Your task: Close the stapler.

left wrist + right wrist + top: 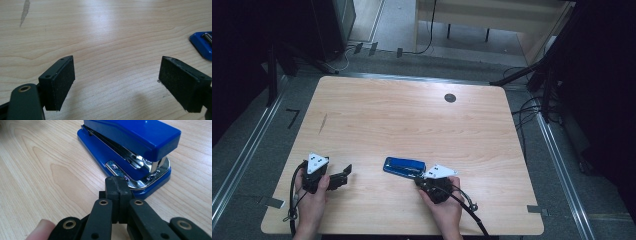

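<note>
No readable text, label, brand or number is showing anywhere, neither on the blue stapler (130, 145) nor on the desk (412, 120).

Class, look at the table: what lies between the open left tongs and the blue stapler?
Nothing: in the high view, bare wood separates the left tongs from the stapler. The left gripper view shows the same bare table between its open pads.

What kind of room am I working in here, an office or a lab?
Most likely a lab or recording room, not an ordinary office. The wooden table stands alone on a grey floor with metal rails along both sides, loose cables trail around it, and only a blue stapler lies on it.
</note>
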